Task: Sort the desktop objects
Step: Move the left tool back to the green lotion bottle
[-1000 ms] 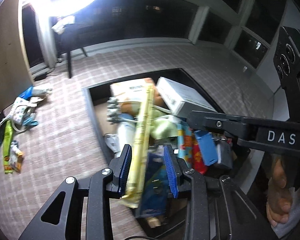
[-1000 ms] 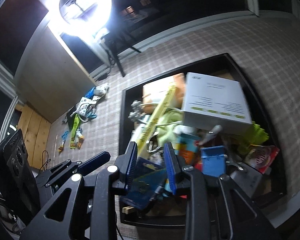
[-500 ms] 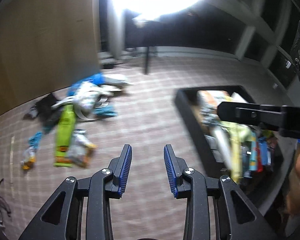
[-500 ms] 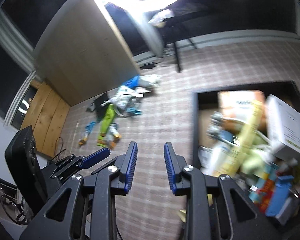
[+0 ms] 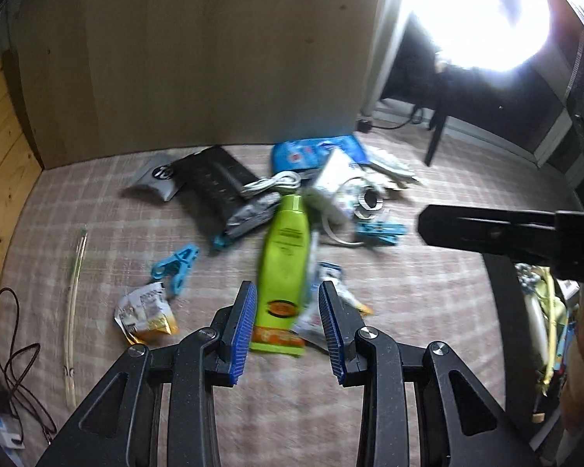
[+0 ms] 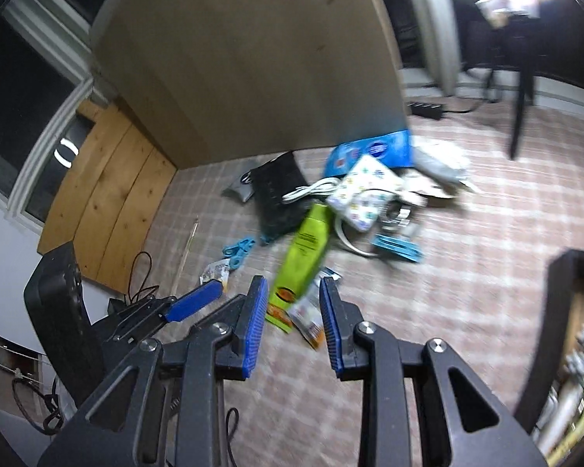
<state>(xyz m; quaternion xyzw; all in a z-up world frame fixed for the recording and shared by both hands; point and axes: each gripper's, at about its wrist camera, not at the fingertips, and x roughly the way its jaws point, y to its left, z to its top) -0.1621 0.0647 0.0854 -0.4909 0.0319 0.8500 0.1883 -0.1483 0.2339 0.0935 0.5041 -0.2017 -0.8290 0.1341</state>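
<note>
Both grippers, left gripper (image 5: 288, 323) and right gripper (image 6: 292, 323), stand part-spread and empty; centre one over the lime-green plastic bottle (image 5: 286, 268) mid-frame before descending squarely.

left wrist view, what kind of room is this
Probably an indoor room set up for recording, not a plain desk: checked carpet strewn with household items like a green bottle, a bright ring light, and a wood panel wall.
</note>
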